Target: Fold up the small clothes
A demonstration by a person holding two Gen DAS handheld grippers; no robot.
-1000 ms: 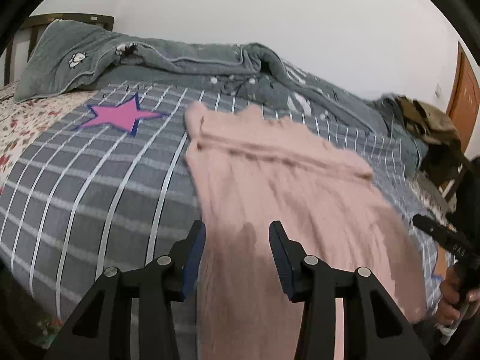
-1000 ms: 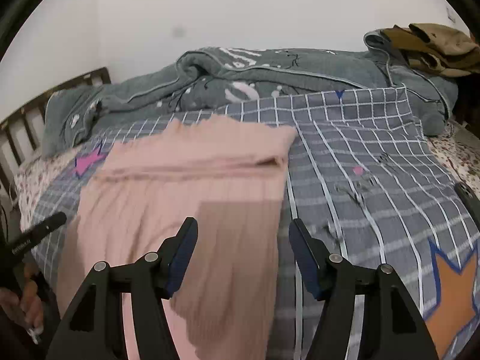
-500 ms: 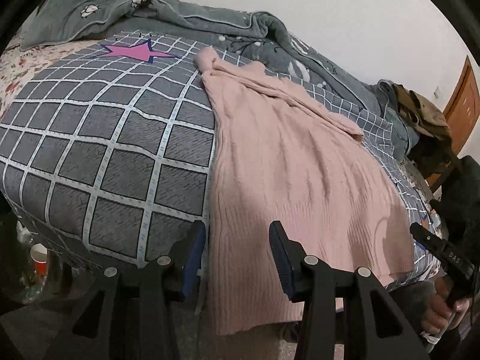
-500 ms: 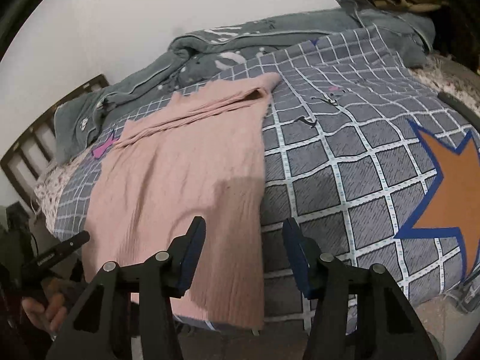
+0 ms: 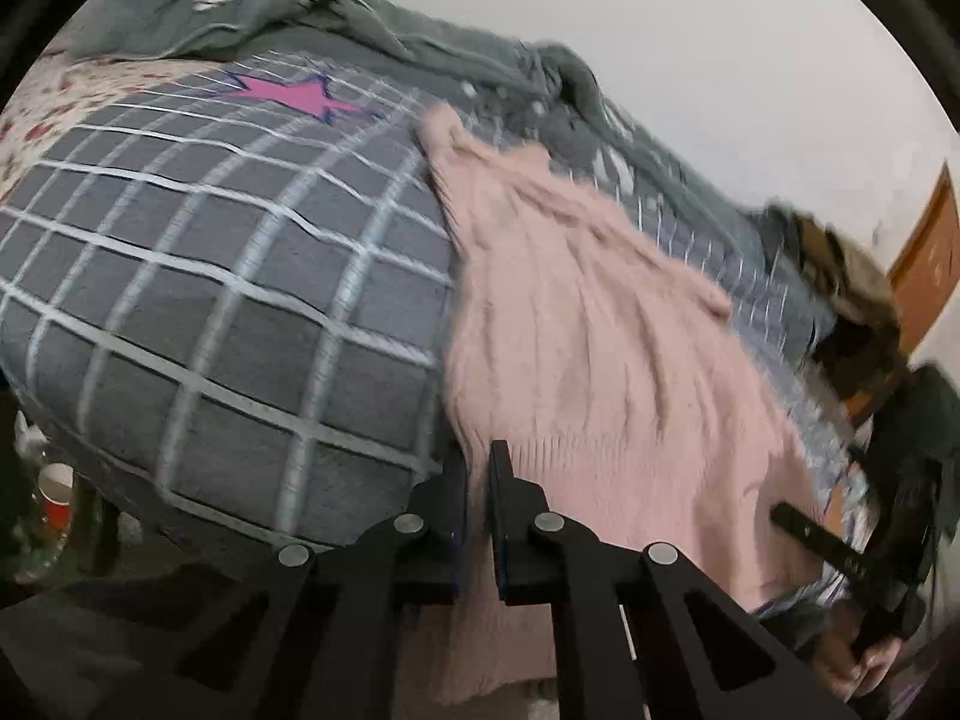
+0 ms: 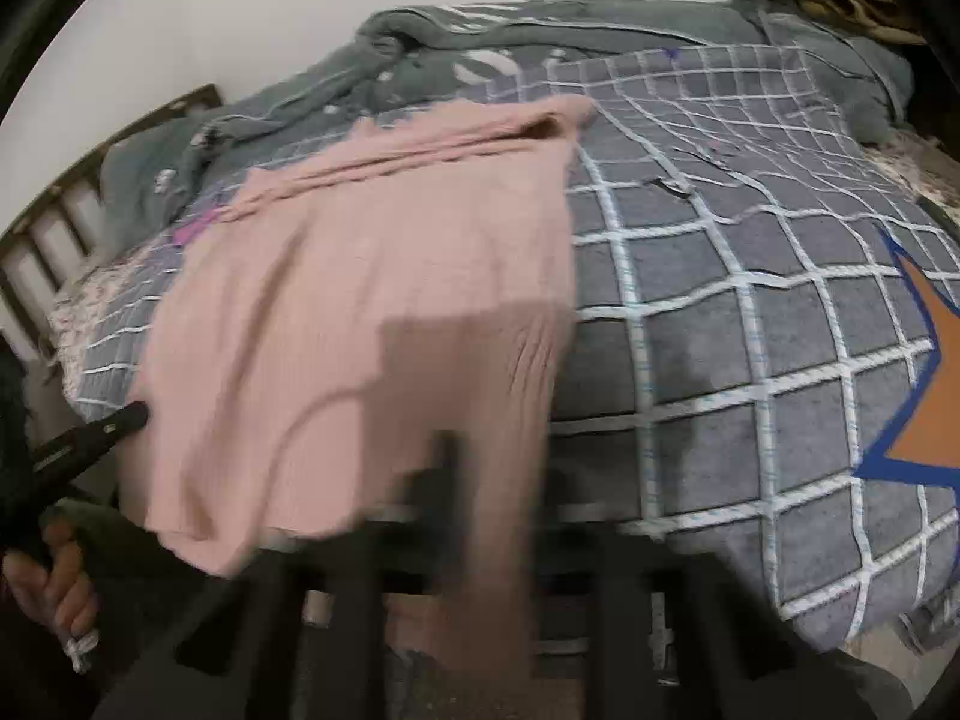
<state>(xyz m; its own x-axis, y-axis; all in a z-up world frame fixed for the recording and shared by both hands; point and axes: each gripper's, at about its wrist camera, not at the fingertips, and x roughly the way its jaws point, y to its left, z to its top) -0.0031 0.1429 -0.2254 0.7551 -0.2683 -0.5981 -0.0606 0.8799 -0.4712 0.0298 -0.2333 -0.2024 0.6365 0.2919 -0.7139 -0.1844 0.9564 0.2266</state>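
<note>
Both your grippers have dropped down to the near edge of the bed and their fingers, open a moment ago, have now shut on the sweater. Your left gripper (image 5: pixel 477 480) pinches the left bottom corner of the pink sweater (image 5: pixel 576 348) between its fingers. Your right gripper (image 6: pixel 486 480) is blurry in its own view, but its fingers look closed on the right bottom corner, with pink cloth running down between them.

The sweater lies flat on the checked blanket (image 5: pixel 228 312), top end far from you, and its hem hangs a little over the bed's edge.

Here is what could go wrong. Each pinch is right at the corner, so only a little cloth is held. If you lift fast, a corner may slip out and the fold will go crooked. The knit is soft and stretchy, so pulling the two corners apart could drag the whole sweater toward you and off the bed. If one hand goes higher than the other, the hem will land slanted. The blanket is fuzzy and may snag and come up too.
</note>
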